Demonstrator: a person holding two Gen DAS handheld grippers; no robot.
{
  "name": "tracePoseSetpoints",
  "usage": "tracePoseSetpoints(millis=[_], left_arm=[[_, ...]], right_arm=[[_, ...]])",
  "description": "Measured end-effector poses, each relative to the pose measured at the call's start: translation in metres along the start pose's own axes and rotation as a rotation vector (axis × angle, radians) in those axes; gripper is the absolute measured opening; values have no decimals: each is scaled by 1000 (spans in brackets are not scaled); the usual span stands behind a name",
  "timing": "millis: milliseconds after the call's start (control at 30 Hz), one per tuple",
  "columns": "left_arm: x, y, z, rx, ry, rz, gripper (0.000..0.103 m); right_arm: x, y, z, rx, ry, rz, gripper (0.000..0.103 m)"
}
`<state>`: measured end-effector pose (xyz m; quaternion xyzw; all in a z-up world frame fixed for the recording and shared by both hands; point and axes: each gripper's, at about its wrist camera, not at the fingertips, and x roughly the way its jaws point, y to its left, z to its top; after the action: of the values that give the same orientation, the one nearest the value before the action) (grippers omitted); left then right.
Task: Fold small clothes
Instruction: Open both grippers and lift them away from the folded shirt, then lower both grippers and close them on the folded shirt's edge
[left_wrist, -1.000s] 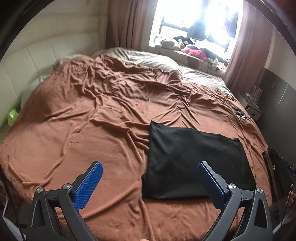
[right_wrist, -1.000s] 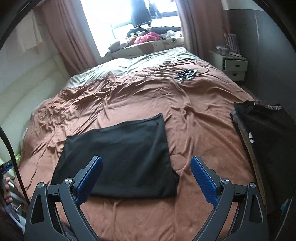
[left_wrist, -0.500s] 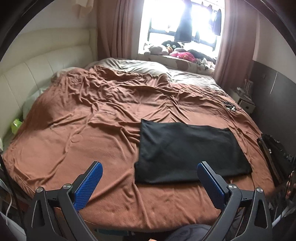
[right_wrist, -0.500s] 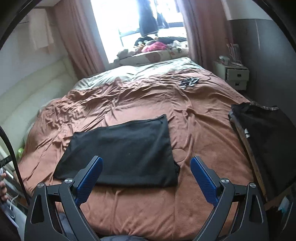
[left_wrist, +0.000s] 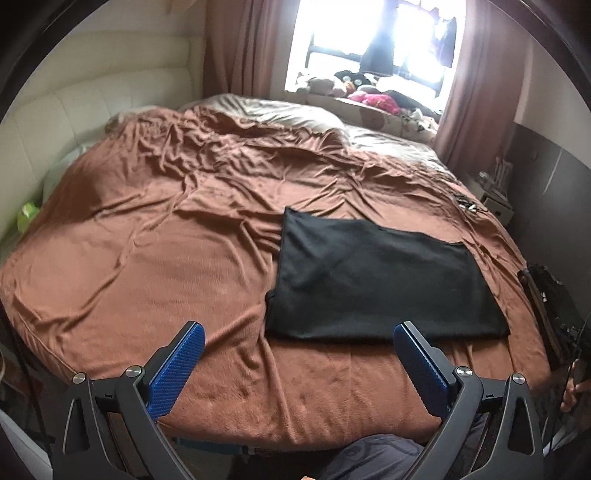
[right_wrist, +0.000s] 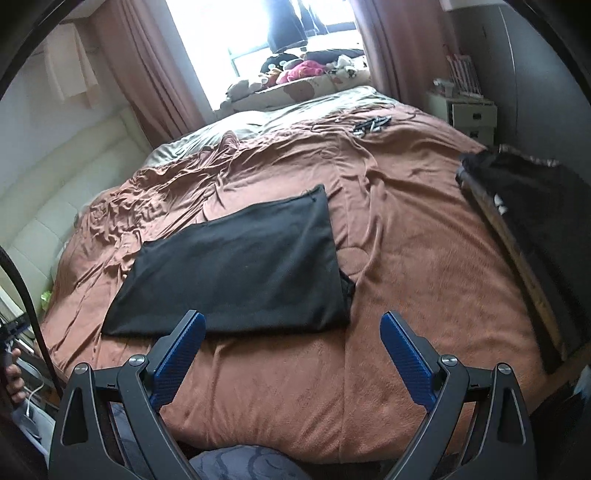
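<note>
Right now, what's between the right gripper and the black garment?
Only bare brown blanket separates the right gripper from the black garment, seen in the right wrist view.

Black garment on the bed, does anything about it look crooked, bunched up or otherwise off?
Mostly tidy: the black garment lies flat as a folded rectangle on the brown blanket. One small flaw: at its near right corner an under layer pokes out past the top layer's edge. Both tongs, left and right, are open and hold nothing.
</note>
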<state>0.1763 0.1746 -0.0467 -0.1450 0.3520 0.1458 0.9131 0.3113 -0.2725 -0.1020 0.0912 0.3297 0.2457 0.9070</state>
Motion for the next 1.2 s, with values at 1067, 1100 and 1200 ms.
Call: tracePoseSetpoints(millis=[1067,1100,1200], left_arm=[[138,51,-19,-261,251,-80,48],[141,53,-19,-277,259,-84,45],[150,51,-19,-310,285,-97,43]], right_arm=[[113,-42,9,174,219,121,64],[115,-45,9,192,222,132,61],[123,-51,7,224,234,147,52]])
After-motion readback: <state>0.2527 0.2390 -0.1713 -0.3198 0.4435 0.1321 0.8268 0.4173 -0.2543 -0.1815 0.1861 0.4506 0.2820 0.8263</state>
